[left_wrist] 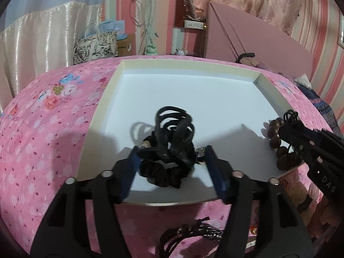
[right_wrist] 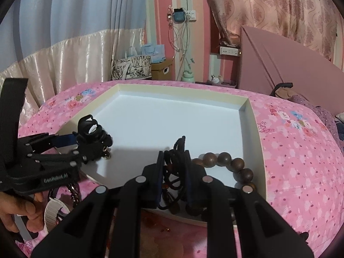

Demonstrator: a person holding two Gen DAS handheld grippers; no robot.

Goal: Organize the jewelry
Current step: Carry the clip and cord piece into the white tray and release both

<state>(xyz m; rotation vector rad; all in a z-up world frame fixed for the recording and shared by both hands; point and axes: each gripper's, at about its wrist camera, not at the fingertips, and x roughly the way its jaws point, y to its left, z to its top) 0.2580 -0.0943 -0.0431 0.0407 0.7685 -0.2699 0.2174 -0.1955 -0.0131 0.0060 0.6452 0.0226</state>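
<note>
My left gripper [left_wrist: 169,150] gapes around the hair claw [left_wrist: 174,126]; only the right view shows my right gripper [right_wrist: 174,167] pinching black cords [right_wrist: 175,172], beads [right_wrist: 223,161] at 2 o'clock.

A black hair claw clip [left_wrist: 172,129] stands upright on a black scrunchie [left_wrist: 167,169] at 6 o'clock in the white tray [left_wrist: 193,90]. A brown wooden bead bracelet [right_wrist: 228,163] with black cords [right_wrist: 176,161] lies at the tray's 4 o'clock.
</note>
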